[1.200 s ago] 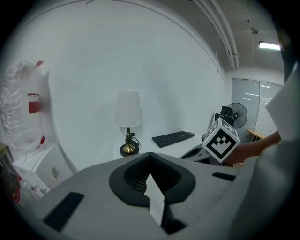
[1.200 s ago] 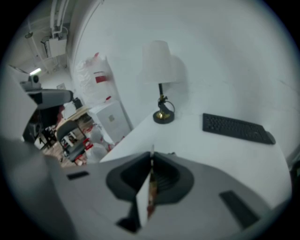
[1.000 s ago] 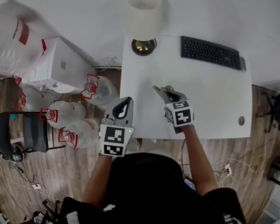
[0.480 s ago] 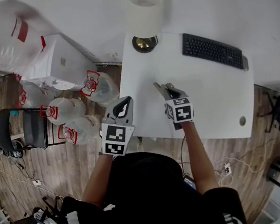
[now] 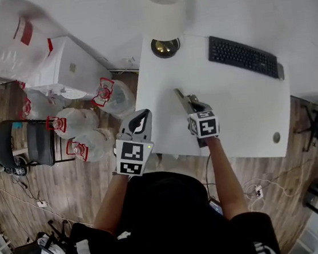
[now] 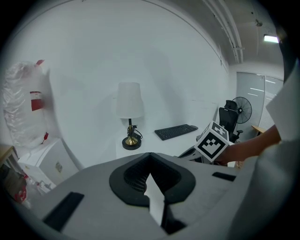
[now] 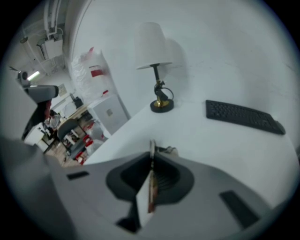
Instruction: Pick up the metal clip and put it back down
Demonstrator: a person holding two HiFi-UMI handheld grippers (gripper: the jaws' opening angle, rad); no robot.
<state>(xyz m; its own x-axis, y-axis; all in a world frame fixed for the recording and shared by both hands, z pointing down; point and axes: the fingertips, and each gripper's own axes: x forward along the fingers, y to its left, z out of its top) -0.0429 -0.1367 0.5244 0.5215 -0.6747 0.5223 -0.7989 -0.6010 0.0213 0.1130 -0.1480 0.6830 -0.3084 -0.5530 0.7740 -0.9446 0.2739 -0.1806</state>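
Note:
The metal clip (image 5: 179, 96) is a thin flat metal piece sticking forward out of my right gripper (image 5: 191, 104), whose jaws are shut on it. The clip is held over the left part of the white table (image 5: 243, 113); whether it touches the top cannot be told. In the right gripper view the clip (image 7: 152, 151) stands edge-on between the closed jaws, and its wire loop (image 7: 166, 150) shows just past the tip. My left gripper (image 5: 141, 116) hangs off the table's left edge, jaws together and nothing in them. In its own view the left gripper (image 6: 150, 161) looks toward the lamp.
A white-shaded lamp (image 5: 163, 19) stands at the table's far left corner and a black keyboard (image 5: 243, 57) lies at the far right. Left of the table are a white cabinet (image 5: 66, 71), several plastic bags (image 5: 78, 125) and a black chair (image 5: 24, 151) on the wood floor.
Hardly anything: the view drifts a little, and the right gripper keeps its hold on the clip in about the same place.

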